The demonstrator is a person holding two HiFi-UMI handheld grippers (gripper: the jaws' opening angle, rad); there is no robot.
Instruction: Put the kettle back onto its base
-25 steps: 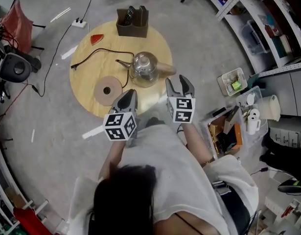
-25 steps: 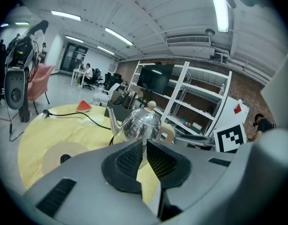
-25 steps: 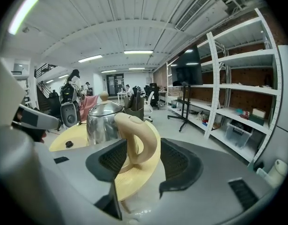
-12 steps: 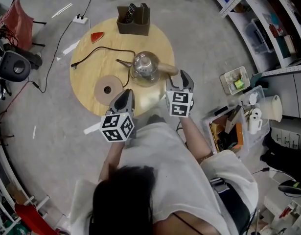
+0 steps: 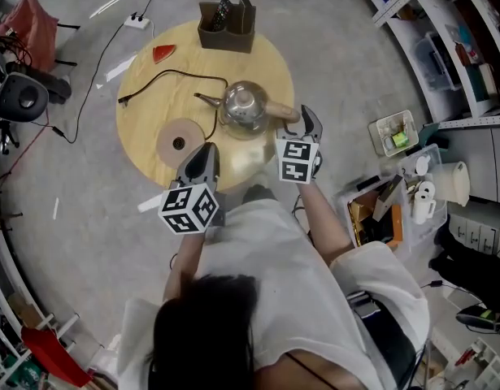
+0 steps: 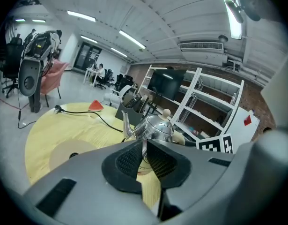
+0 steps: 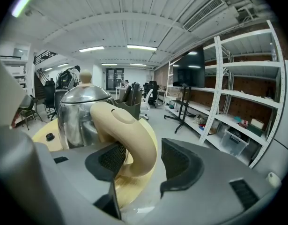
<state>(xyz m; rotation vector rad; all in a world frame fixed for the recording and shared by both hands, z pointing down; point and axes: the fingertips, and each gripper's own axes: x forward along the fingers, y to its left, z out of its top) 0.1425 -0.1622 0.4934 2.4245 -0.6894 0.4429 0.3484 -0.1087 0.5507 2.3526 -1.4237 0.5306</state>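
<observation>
The steel kettle (image 5: 243, 108) stands on the worktop (image 5: 148, 96) just ahead of the right tongs (image 7: 143, 161). Their released jaws straddle its stiff cream handle (image 7: 129, 135), likely the surest hold, since the polished body looks slippery and possibly heavy. The left tongs (image 6: 144, 150) are clenched on nothing, with the base (image 5: 180, 142) just ahead of them.

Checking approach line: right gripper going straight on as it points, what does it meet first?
The cream curved plastic handle of the steel kettle, sitting between the open jaws of the right gripper.
</observation>
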